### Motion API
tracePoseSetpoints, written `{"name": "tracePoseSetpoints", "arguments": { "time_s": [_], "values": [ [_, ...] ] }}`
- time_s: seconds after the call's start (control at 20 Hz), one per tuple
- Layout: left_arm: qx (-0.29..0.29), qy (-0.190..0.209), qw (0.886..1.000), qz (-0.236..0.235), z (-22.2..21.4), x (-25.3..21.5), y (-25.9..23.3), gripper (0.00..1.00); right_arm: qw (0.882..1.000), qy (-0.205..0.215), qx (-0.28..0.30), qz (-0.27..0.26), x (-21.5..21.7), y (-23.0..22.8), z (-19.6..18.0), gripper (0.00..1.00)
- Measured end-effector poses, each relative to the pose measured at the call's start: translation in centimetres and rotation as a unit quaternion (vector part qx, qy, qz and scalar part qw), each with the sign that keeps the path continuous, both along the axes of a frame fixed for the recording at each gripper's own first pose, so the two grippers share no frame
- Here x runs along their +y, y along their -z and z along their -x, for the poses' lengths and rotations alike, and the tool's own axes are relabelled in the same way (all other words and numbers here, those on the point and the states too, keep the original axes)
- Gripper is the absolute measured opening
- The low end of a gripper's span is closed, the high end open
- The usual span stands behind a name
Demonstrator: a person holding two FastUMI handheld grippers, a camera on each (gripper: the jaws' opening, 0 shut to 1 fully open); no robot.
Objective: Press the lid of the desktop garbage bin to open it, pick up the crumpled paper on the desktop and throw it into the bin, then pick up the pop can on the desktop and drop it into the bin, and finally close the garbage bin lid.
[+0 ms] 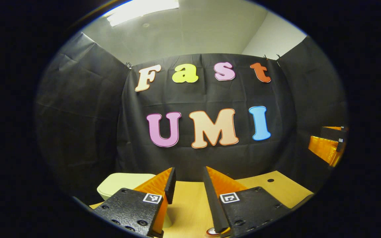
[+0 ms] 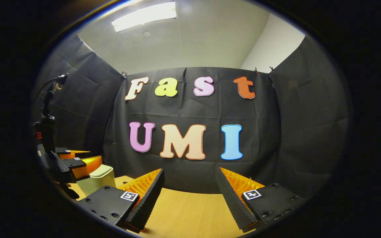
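The closed bin (image 1: pixel 124 185) is seen just left of the open, empty left gripper (image 1: pixel 189 185), probably nearer than the open right gripper (image 2: pixel 190 195).

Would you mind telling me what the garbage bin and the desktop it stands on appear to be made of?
The garbage bin looks like smooth moulded plastic, pale cream with a soft sheen, rounded corners and a seam under its lid. The desktop looks like light wood or a wood-look laminate, matte, with faint grain; which of the two cannot be told.
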State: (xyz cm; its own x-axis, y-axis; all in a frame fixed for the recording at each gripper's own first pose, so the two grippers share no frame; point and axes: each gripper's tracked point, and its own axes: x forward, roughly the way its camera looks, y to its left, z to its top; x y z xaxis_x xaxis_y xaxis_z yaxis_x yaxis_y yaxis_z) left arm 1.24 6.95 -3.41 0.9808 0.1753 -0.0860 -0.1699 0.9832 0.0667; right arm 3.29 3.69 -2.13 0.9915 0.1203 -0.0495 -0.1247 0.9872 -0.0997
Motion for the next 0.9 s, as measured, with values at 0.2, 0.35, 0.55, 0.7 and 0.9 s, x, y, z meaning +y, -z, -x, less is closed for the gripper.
{"name": "tracePoseSetpoints", "arguments": {
  "time_s": [0.2, 0.35, 0.55, 0.7, 0.9],
  "values": [
    [0.007, -0.043, 0.999, 0.014, 0.5, 3.1, 0.8, 0.00, 1.000, 0.003, 0.000, -0.001, 0.1, 0.2, 0.1, 0.98],
    [0.010, -0.052, 0.998, 0.020, 0.5, 5.0, 1.5, 0.00, 1.000, 0.006, 0.002, -0.001, 0.4, 0.4, 0.0, 0.98],
    [0.025, -0.085, 0.996, 0.018, 0.2, 9.0, 3.0, 0.00, 1.000, 0.010, 0.010, 0.000, 0.8, 1.1, -0.2, 0.98],
    [0.033, -0.106, 0.994, 0.001, -0.1, 12.0, 3.8, 0.00, 1.000, 0.017, 0.016, 0.008, 1.0, 1.7, -0.2, 0.98],
    [0.052, -0.130, 0.990, 0.001, -0.3, 15.1, 5.9, 0.00, 0.999, 0.023, 0.028, 0.015, 1.4, 2.6, -0.4, 0.98]
  ]
}}
